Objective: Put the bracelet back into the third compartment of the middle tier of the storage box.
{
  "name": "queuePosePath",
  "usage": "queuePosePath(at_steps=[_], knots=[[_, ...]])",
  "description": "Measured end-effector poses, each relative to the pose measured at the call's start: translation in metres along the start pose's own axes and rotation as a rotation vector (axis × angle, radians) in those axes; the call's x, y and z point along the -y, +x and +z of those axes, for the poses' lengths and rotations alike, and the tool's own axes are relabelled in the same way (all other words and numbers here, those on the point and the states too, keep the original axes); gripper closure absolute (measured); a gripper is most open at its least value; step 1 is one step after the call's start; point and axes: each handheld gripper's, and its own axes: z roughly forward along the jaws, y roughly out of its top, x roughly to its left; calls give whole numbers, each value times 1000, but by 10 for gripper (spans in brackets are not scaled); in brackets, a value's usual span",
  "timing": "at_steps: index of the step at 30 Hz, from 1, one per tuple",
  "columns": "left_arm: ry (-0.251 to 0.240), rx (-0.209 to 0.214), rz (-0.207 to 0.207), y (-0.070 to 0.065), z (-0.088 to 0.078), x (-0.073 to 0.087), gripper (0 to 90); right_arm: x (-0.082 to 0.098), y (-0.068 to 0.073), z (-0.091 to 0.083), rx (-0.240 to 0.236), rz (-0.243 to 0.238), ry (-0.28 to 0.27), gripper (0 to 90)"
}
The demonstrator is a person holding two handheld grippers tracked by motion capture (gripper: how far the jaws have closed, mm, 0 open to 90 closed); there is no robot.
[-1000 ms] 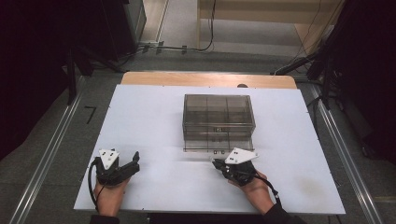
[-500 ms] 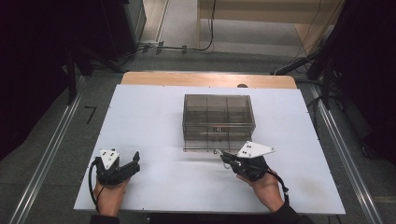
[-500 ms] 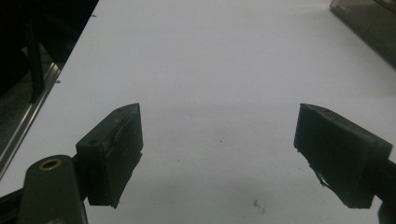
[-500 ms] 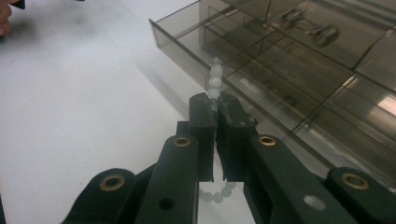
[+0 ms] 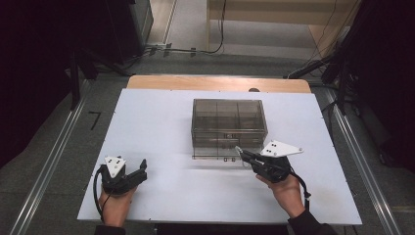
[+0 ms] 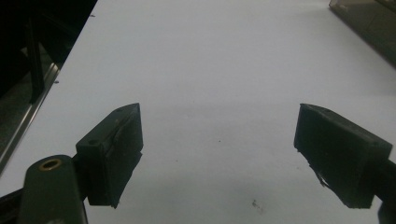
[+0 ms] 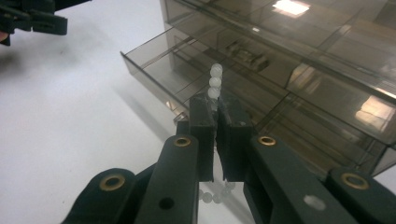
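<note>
The right gripper (image 7: 215,105) has its jaws clamped on a string of white beads (image 7: 215,81), pinched near one end: three beads stick up past the jaw tips in a short straight line, pointing on toward the organiser, while the rest of the strand hangs below the jaws and shows again as a few beads (image 7: 212,193) under them. The string's long axis thus runs roughly along the jaws in the right gripper view. From the high view this gripper (image 5: 241,152) is held above the white desk (image 5: 156,122), just in front of the smoky transparent drawer organiser (image 5: 229,122), its jaws aimed at the organiser's front. A low drawer (image 7: 163,65) of the organiser stands pulled out toward the person (its divided compartments look empty, as far as the tinted plastic lets one tell), and the beads are close above and in front of it, not inside it. The left gripper (image 5: 143,169) rests near the desk's near left corner, well apart from the organiser, with its jaws wide apart and nothing between them; in the left gripper view (image 6: 219,154) bare desk lies between the two pads.
</note>
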Motion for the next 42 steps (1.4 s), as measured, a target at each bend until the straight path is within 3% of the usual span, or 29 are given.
queuePosePath(at_steps=[19, 25, 31, 37, 42], knots=[[1, -1, 1, 0, 0, 0, 157, -4, -25, -8, 86, 51, -63, 828], [1, -1, 1, 0, 0, 0, 157, -2, -31, -8, 118, 53, -59, 828], [4, 2, 1, 0, 1, 0, 157, 3, -39, -4, 171, 19, -47, 828], [6, 1, -1, 0, 1, 1, 157, 5, -38, 3, 181, -50, -37, 827], [7, 2, -1, 1, 1, 1, 157, 7, -39, 7, 184, -61, -17, 826]])
